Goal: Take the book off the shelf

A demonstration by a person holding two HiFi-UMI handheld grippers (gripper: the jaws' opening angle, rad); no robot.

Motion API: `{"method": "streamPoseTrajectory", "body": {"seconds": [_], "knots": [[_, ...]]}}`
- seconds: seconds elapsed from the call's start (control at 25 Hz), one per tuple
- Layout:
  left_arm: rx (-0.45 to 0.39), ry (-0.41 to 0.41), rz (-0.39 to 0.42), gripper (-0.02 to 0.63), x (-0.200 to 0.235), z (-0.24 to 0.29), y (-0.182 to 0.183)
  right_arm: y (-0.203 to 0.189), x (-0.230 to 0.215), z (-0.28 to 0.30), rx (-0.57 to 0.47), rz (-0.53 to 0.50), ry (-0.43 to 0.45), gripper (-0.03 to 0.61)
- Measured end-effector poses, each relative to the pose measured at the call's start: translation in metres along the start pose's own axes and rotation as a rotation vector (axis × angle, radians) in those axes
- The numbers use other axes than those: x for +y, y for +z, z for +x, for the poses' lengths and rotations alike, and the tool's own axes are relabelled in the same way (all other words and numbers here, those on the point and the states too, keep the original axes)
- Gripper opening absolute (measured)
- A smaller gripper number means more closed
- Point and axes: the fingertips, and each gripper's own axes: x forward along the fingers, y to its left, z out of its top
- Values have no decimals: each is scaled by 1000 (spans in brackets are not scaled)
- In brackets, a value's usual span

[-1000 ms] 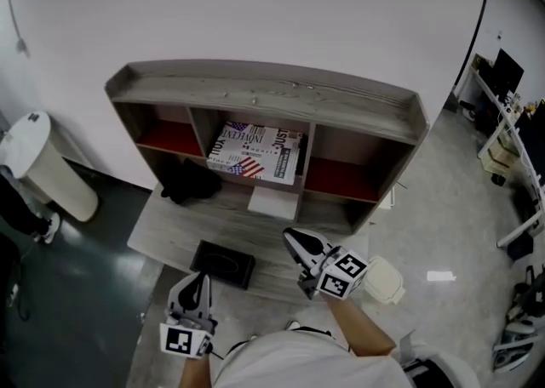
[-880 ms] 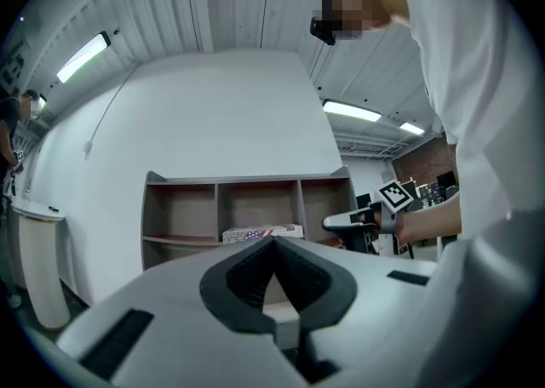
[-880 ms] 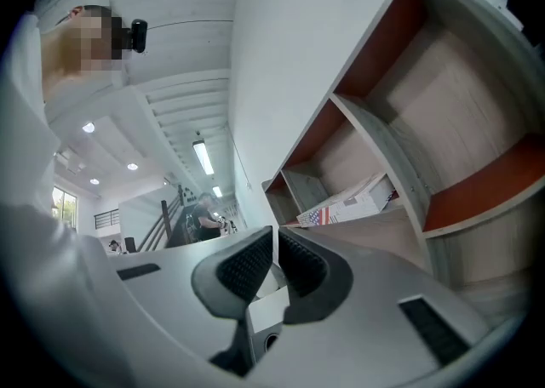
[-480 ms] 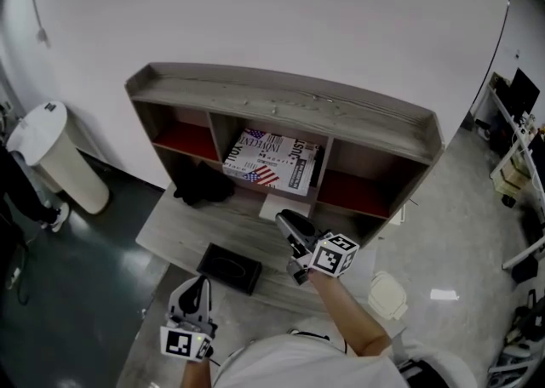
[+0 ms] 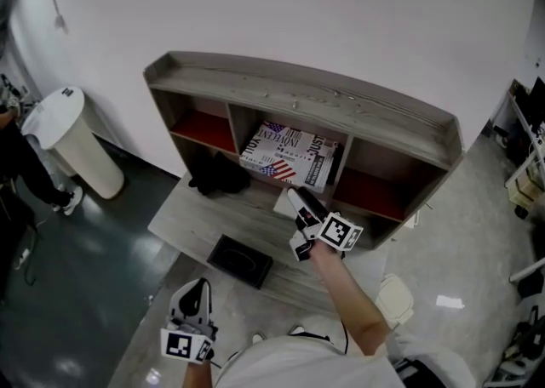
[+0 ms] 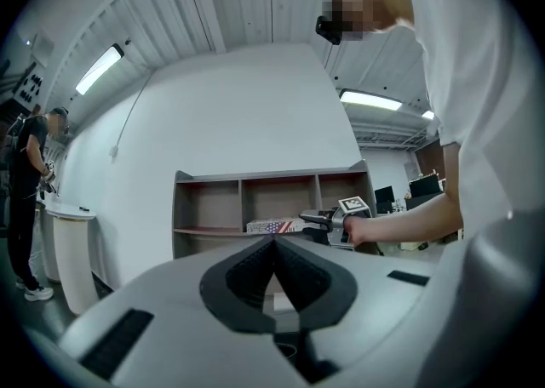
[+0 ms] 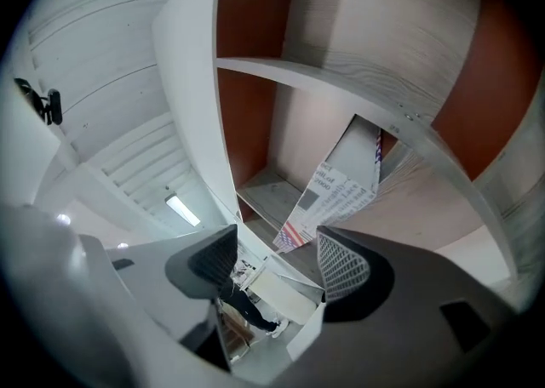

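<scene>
The book, with a flag-and-newsprint cover, leans tilted in the middle cubby of the wooden shelf. My right gripper hovers over the desk just in front of that cubby. It points at the book without touching it. In the right gripper view the book stands ahead of my right gripper, whose jaws are opening with nothing between them. My left gripper hangs low at the front left, away from the shelf. In its own view my left gripper is shut and empty, facing the shelf.
A black bundle lies at the left cubby's mouth. A black box sits on the desk, and a white sheet lies below the book. A white bin and a person stand at left.
My right gripper has moved forward and up toward the middle cubby, and its jaws have come apart. The left gripper has stayed in place. The head view has shifted, so the shelf sits further right.
</scene>
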Motion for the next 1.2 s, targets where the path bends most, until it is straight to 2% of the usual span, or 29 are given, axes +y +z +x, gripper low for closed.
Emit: {"method": "streamPoseTrajectory", "body": {"seconds": [0.16, 0.2, 0.36, 0.44, 0.64, 0.96, 1.2], "knots": [[17, 38, -1, 17, 2, -13, -2, -3, 1, 14, -20, 78, 31, 296], [17, 47, -1, 17, 3, -15, -1, -5, 1, 17, -31, 98, 29, 316], [22, 77, 7, 17, 4, -26, -1, -10, -3, 21, -47, 173, -7, 324], [30, 90, 3, 17, 4, -31, -4, -12, -9, 21, -51, 203, -26, 364], [34, 102, -10, 17, 4, -38, -5, 1, -25, 26, -129, 270, -49, 394], [48, 103, -9, 17, 3, -44, -7, 8, -57, 40, -223, 455, -90, 402], [52, 101, -7, 17, 7, -48, -6, 11, -61, 52, -291, 513, -115, 402]]}}
